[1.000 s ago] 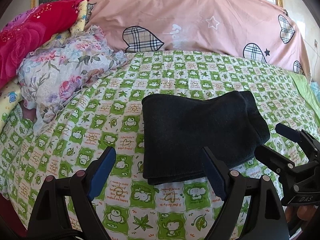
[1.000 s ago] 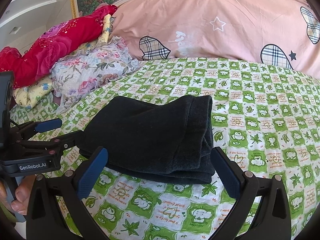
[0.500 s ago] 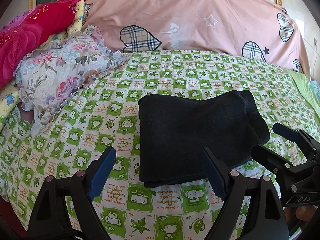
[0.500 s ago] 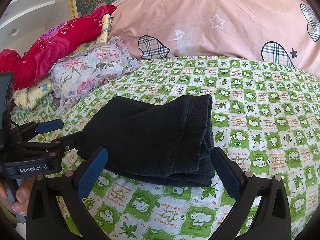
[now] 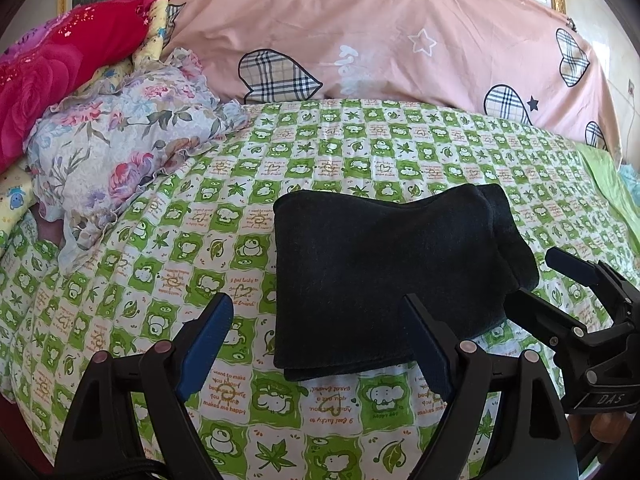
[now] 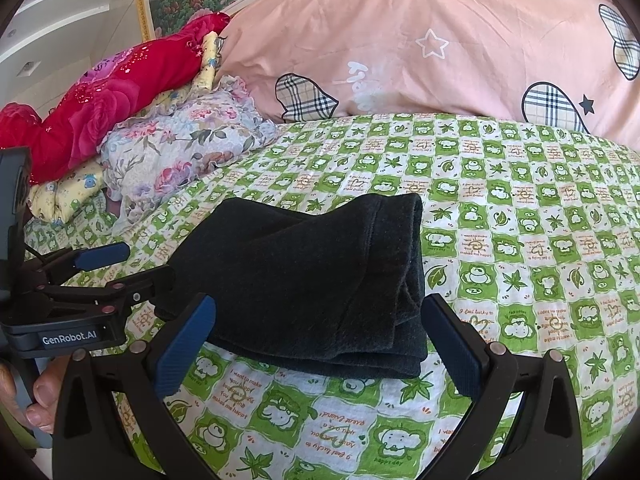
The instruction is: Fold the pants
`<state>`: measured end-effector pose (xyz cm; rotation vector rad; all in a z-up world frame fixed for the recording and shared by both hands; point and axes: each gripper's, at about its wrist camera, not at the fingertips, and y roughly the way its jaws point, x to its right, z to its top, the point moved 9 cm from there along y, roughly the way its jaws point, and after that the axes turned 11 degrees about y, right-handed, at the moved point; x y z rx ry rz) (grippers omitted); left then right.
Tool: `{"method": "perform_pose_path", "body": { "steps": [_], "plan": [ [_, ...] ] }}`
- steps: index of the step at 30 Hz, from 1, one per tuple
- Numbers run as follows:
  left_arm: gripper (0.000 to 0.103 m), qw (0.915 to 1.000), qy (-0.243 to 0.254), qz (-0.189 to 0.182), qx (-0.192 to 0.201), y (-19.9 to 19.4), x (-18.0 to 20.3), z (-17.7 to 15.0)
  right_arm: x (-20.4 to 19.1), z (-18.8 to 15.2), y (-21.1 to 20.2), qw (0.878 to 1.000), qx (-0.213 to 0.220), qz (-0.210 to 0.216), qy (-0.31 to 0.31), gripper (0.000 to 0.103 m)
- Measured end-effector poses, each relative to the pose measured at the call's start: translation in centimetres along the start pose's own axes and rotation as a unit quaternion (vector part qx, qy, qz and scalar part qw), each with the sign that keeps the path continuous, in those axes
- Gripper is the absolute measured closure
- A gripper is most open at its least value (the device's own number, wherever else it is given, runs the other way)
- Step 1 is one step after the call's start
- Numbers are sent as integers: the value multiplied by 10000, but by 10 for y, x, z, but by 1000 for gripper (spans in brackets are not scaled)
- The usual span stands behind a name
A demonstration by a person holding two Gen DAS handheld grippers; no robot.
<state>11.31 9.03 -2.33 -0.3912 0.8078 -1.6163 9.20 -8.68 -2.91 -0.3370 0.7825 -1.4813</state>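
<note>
The dark pants (image 5: 384, 276) lie folded into a thick rectangle on the green checked bedsheet (image 5: 168, 248). They also show in the right wrist view (image 6: 304, 280). My left gripper (image 5: 316, 344) is open and empty, just in front of the pants' near left corner. My right gripper (image 6: 316, 340) is open and empty, its jaws spread either side of the pants' near edge. Each gripper shows in the other's view, the right one (image 5: 560, 284) at the pants' right end, the left one (image 6: 132, 268) at their left end.
A large pink duvet with plaid hearts (image 5: 380, 40) fills the back of the bed. A floral pillow (image 5: 120, 152) and a red rose blanket (image 5: 52, 80) are piled at the back left. The sheet (image 6: 540, 260) stretches to the right of the pants.
Both grippers have drawn back slightly from the pants, which lie still. Both stayed open.
</note>
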Motion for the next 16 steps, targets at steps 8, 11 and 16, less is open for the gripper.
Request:
{"method": "perform_pose_path", "body": {
  "steps": [8, 11, 16],
  "plan": [
    [18, 10000, 24, -13, -40, 2, 5, 2, 0, 1, 0, 10000, 13, 35, 46, 1],
    [18, 10000, 37, -19, -27, 2, 6, 3, 0, 2, -1, 10000, 13, 38, 49, 1],
    [18, 10000, 74, 14, -2, 1, 8, 5, -1, 2, -1, 10000, 19, 53, 71, 1]
  ]
}}
